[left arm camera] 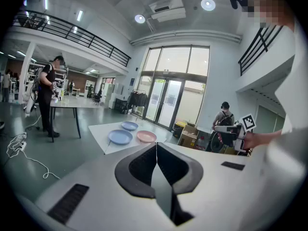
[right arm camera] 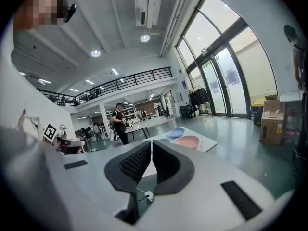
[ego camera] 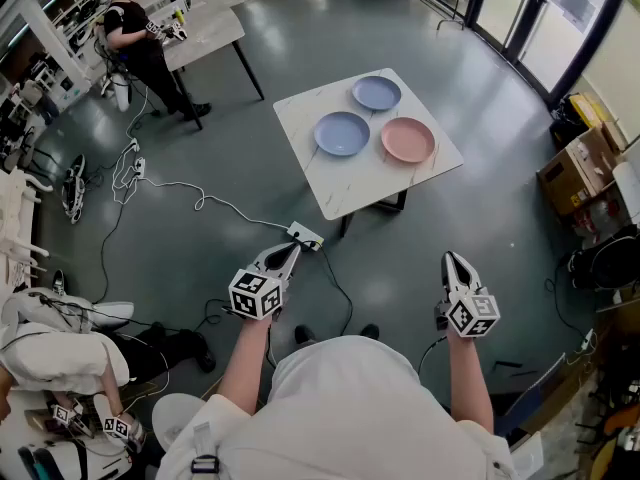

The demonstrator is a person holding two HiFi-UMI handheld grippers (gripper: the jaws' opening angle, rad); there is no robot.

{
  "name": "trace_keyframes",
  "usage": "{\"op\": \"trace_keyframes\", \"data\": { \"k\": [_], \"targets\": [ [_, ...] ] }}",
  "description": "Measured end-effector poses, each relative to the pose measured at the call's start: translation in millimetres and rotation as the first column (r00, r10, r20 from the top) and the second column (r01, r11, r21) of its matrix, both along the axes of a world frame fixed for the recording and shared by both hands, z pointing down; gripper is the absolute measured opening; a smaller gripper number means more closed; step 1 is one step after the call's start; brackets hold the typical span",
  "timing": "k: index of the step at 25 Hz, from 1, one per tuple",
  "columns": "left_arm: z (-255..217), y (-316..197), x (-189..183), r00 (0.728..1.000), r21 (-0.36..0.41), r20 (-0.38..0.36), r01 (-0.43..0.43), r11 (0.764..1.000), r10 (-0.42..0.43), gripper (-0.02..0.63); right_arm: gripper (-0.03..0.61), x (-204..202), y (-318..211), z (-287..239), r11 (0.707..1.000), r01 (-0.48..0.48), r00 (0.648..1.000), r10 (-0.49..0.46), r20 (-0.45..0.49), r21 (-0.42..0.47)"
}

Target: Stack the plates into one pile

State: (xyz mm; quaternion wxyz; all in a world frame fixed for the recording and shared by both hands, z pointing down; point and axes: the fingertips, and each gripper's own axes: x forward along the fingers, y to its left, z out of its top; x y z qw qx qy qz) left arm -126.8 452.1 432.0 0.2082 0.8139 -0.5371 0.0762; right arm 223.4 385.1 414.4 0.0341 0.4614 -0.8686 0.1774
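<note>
I read the left gripper (ego camera: 291, 251) with its jaws together and nothing between them. The right gripper (ego camera: 449, 259) has its jaws together too, and is also empty. Both point forward and slightly down over the floor (ego camera: 200, 218), toward the counter (ego camera: 345, 193), which stands well ahead of both sets of jaws.

Three plates lie flat on the counter, none stacked:
- The near blue plate (ego camera: 341, 133) is the closest to the left jaws.
- The pink plate (ego camera: 408, 139) lies just beside it, on the side toward the right jaws, with a narrow gap.
- The far blue plate (ego camera: 376, 92) lies beyond those two, farthest from both jaws.

In my left gripper view the plates show just above and slightly left of the jaw tips. In my right gripper view they show slightly right of the tips.

A socket strip (ego camera: 305, 236) with its cable lies on the floor just ahead of the left jaws. A person (ego camera: 140, 38) stands far off, ahead and left of the left jaws.
</note>
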Motion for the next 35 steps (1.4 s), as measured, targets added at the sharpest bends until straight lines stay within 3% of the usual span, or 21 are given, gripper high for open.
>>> {"op": "trace_keyframes", "data": {
  "k": [19,35],
  "targets": [
    [7,3,17,1.000,-0.021,0.018,0.022,1.000,-0.022,0.014,0.029,12,-6,7,0.999,0.022,0.999,-0.021,0.041,-0.026],
    [29,5,74,0.989,-0.027,0.013,0.146,0.989,-0.146,0.014,0.029,62,-36,35,0.989,0.133,0.991,-0.132,0.021,-0.056]
  ]
}}
